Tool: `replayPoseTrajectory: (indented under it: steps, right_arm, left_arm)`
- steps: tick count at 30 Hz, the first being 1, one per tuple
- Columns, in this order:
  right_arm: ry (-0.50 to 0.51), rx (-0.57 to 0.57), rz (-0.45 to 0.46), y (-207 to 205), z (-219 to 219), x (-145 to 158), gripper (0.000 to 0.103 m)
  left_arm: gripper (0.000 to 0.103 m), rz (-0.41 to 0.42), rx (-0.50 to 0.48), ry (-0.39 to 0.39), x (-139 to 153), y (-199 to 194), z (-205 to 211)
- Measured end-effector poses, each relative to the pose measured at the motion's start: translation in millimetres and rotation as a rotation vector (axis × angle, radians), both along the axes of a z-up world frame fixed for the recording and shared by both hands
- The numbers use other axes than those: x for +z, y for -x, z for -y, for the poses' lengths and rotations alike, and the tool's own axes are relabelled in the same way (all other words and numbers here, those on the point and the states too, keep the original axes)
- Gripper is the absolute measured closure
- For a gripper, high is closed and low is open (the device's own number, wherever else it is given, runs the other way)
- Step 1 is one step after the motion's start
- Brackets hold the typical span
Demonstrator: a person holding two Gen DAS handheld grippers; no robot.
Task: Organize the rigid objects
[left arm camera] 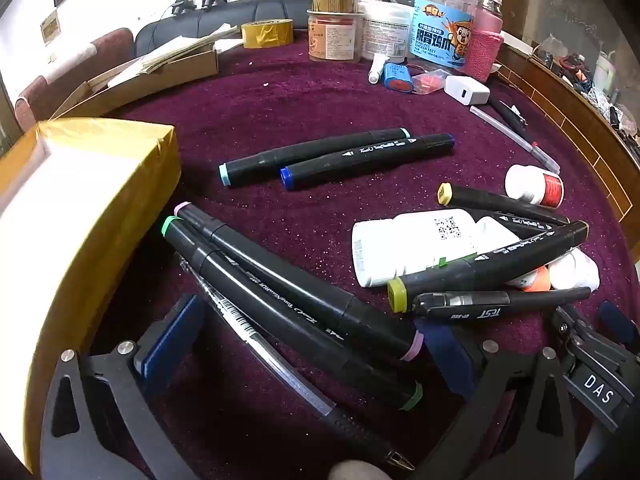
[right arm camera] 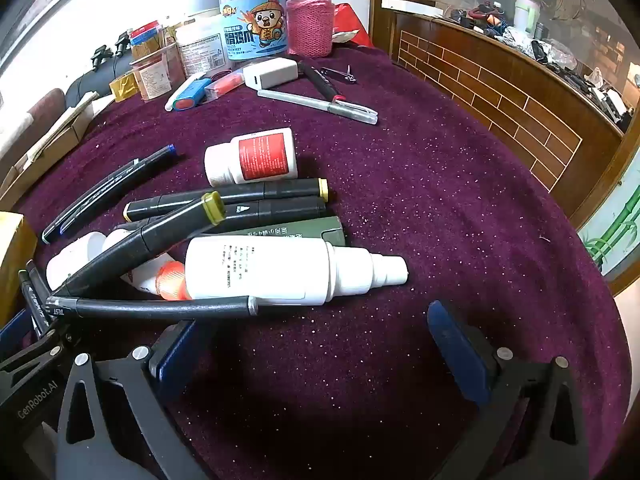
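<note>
My left gripper (left arm camera: 308, 344) is open low over the purple cloth. A pink-capped marker (left arm camera: 296, 280), a green-capped marker (left arm camera: 280, 312) and a clear pen (left arm camera: 276, 356) lie between its blue pads, untouched. Two more black markers (left arm camera: 336, 158) lie side by side further out. My right gripper (right arm camera: 318, 348) is open over bare cloth, just short of a white spray bottle (right arm camera: 272, 270). A black pen (right arm camera: 160, 306) and an olive-capped marker (right arm camera: 160, 232) lie across the heap beside that bottle. A red-labelled white bottle (right arm camera: 256, 156) rests behind the heap.
A yellow-taped box (left arm camera: 80, 200) stands close on the left. Jars (left arm camera: 440, 24), a tape roll (left arm camera: 266, 32), a white charger (right arm camera: 272, 72) and loose pens (right arm camera: 320, 104) crowd the far edge. A brick-patterned wooden counter (right arm camera: 500, 92) borders the right side.
</note>
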State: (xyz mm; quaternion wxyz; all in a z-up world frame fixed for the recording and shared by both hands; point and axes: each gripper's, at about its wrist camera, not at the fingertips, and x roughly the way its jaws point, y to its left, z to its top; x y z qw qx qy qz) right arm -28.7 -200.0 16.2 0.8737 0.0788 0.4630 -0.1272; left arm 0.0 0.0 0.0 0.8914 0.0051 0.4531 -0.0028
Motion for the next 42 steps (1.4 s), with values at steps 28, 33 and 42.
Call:
replayPoseTrajectory:
  steps: [28,33,42]
  right_arm:
    - [0.001,0.001,0.002,0.3,-0.1,-0.6,0.001]
    - [0.001,0.002,0.003,0.4,-0.2,-0.7,0.001]
    - [0.0,0.002,0.004,0.5,-0.2,-0.7,0.001]
  left_arm:
    - [0.0,0.0,0.0,0.002,0.0,0.0,-0.1]
    - [0.0,0.0,0.0,0.002,-0.2,-0.4,0.8]
    - [0.0,0.0,0.0,0.002,-1.2,-2.5,4.9]
